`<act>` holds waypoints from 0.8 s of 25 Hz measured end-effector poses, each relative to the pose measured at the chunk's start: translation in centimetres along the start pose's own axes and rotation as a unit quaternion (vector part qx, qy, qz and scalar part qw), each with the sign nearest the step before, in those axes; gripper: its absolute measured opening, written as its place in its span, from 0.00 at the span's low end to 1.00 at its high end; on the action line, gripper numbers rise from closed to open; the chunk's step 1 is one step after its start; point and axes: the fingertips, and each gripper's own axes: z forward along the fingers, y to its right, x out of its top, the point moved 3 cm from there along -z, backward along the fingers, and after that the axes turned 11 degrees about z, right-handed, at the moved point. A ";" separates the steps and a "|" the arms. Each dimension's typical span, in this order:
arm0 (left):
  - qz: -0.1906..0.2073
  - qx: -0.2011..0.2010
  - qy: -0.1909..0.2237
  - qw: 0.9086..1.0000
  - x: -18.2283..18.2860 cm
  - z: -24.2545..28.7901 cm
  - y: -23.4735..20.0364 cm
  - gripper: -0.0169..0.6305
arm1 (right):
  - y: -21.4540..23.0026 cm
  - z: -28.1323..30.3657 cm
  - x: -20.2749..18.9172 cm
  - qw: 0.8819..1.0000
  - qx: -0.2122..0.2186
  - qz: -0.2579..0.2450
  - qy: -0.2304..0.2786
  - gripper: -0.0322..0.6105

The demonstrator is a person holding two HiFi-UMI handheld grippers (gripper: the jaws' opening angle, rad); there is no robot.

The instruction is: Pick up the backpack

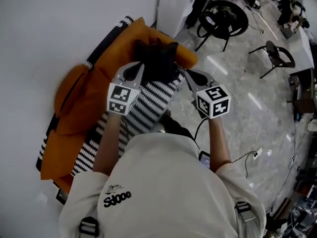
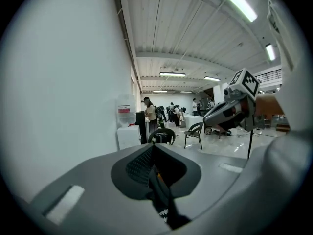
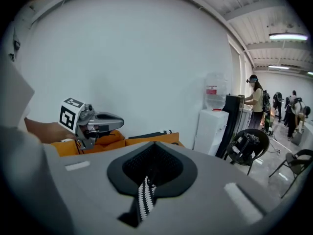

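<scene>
A: Backpack (image 1: 84, 98), the orange one, is right beside the white wall (image 1: 44, 29) in front of you.
B: And your grippers?
A: Your left gripper (image 2: 155, 163) is clamped on a dark strap (image 2: 165, 204). Your right gripper (image 3: 152, 168) is pinching the zigzag strap (image 3: 142, 199).

left gripper (image 2: 154, 161): grey jaws are clamping a black strap with a white zigzag edge (image 2: 162, 199). right gripper (image 2: 211, 118), marker cube on top, is hovering at upper right. plain white wall (image 2: 63, 82) is filling the left side. round black chair (image 2: 162, 135) is sitting beyond the jaws, with people standing further back.
</scene>
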 end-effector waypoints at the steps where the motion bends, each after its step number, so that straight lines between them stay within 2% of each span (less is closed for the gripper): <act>1: -0.002 0.002 -0.010 1.000 -0.2 0.7 0.0 0.04 | 0.9 0.6 0.4 1.000 0.003 0.006 0.001 0.06; 5: -0.019 0.018 -0.060 0.998 -2.1 3.4 -1.0 0.04 | 4.4 3.1 1.3 1.000 0.017 0.023 0.011 0.06; 9: -0.049 0.037 -0.100 0.993 -3.8 5.5 -2.0 0.04 | 7.0 6.0 1.4 1.000 0.028 0.007 0.006 0.06; 12: -0.073 0.045 -0.122 0.989 -5.0 7.3 -2.7 0.04 | 8.7 8.5 1.2 0.999 0.036 0.005 -0.015 0.06; 14: -0.088 0.046 -0.134 0.986 -5.9 8.7 -3.0 0.04 | 9.8 10.3 0.7 0.998 0.047 0.021 -0.033 0.06; 18: -0.094 0.048 -0.155 0.982 -8.3 12.2 -3.0 0.04 | 12.6 14.2 -1.3 0.995 0.054 0.038 -0.081 0.06; 20: -0.113 0.059 -0.162 0.979 -9.6 13.7 -3.3 0.04 | 14.0 15.9 -2.5 0.992 0.057 0.061 -0.098 0.06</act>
